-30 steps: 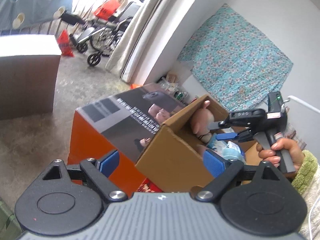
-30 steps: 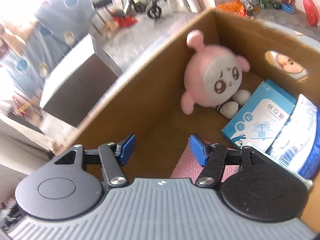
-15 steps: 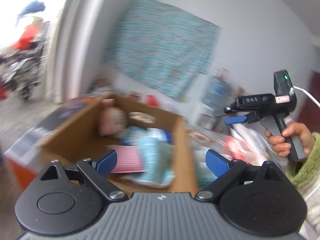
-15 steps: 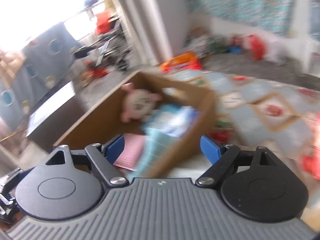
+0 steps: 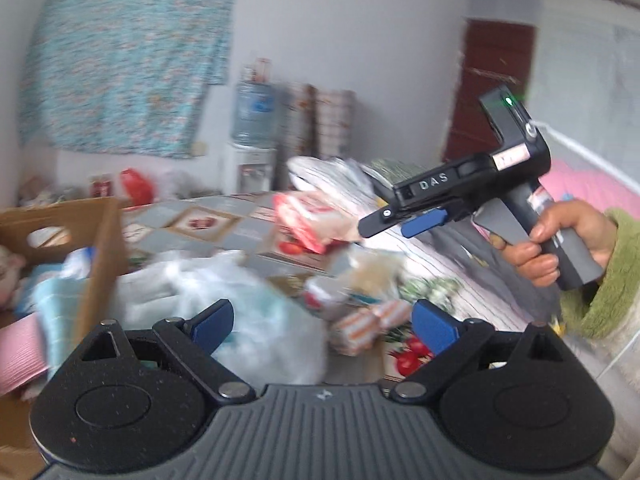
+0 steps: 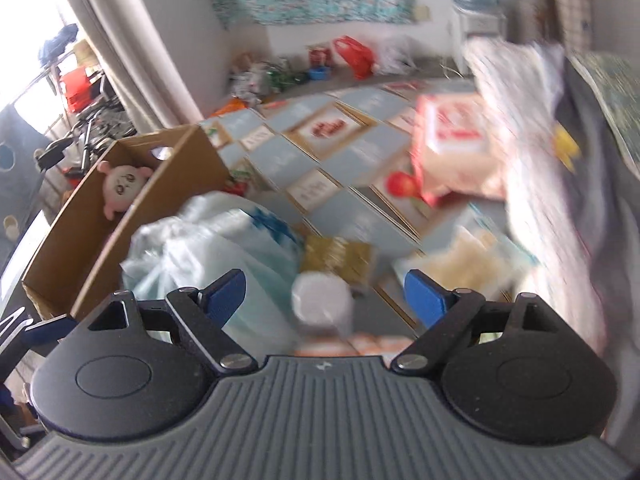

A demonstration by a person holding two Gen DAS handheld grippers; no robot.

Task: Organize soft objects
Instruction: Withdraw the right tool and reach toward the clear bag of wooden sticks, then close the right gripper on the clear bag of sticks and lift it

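- A patterned mat (image 6: 352,168) spread on the floor is seen to carry the loose things; its far edge runs toward the wall, where a turquoise cloth (image 5: 124,64) is hung.
- A cardboard box (image 6: 132,216) is stood at the mat's left edge, and a pink plush toy (image 6: 120,190) is already lodged in its far corner, with other soft packs blurred beside it in the left wrist view.
- A pale plastic bag (image 6: 212,252), seemingly stuffed with something soft, is slumped against the box's outer wall at the mat's near-left part.
- A red-and-white pack (image 6: 452,152) is lying toward the mat's right edge, near a heap of bedding; smaller packets, too blurred to be named, are scattered near the middle.
- The right hand-held gripper (image 6: 324,292) is held above the mat's near edge with its jaws spread wide and nothing between them; a white blurred object is seen below the gap, untouched.
- The left hand-held gripper (image 5: 324,320) is likewise spread and empty, aimed over the plastic bag.
- The step in hand is judged to be the reach for the next soft thing, one drop into the box being already done.
- For the next move, one item must be chosen, the open jaws lowered around it and closed gently, since soft bulk may be expected to sag or slip when lifted toward the box.
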